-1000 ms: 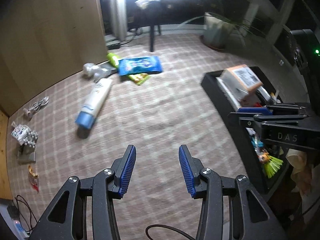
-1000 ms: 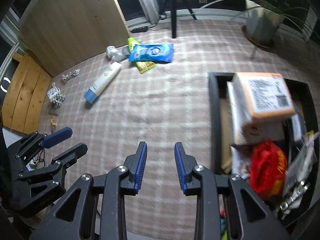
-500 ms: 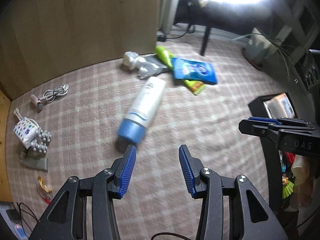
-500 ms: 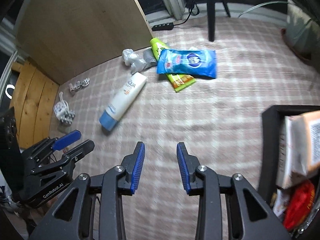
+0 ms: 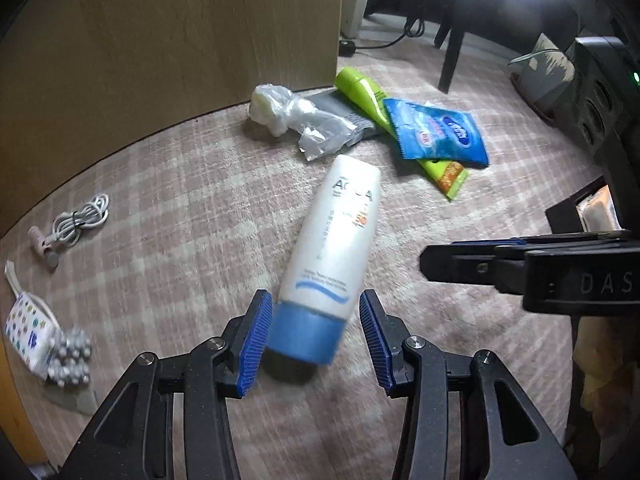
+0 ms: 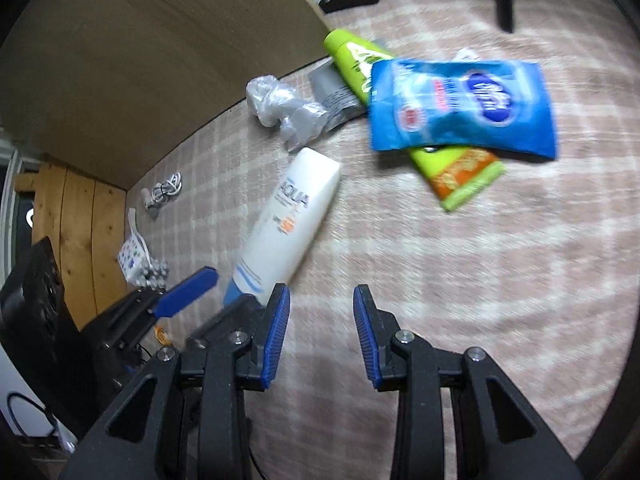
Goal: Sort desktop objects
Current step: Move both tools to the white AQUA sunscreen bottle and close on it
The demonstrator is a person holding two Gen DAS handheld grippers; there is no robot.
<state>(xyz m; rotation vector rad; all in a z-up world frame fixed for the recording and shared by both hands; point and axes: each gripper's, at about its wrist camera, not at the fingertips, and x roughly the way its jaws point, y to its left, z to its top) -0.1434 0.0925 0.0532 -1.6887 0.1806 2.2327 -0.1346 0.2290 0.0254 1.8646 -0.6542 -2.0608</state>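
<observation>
The white plastic tube with a blue cap (image 5: 329, 252) is lying on the checked pinkish cloth (image 5: 180, 200). Its cap is framed by the half-open, empty left gripper (image 5: 312, 342), apparently set for a grasp; contact is not seen. The right gripper (image 6: 322, 334), parted and empty, is held beside the tube. Beyond the tube's far end, a crumpled clear bag (image 5: 288, 114), green tube (image 5: 372, 100) and blue packet (image 5: 436, 134) are crowded together.

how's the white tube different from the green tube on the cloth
The white tube has a blue cap and lies bare on the cloth, with nothing on top; the green tube has a green cap and an orange end, and the blue packet covers its middle. The white tube's cap sits between the left gripper's open fingers; the green tube lies farther off. Both lie flat.
</observation>
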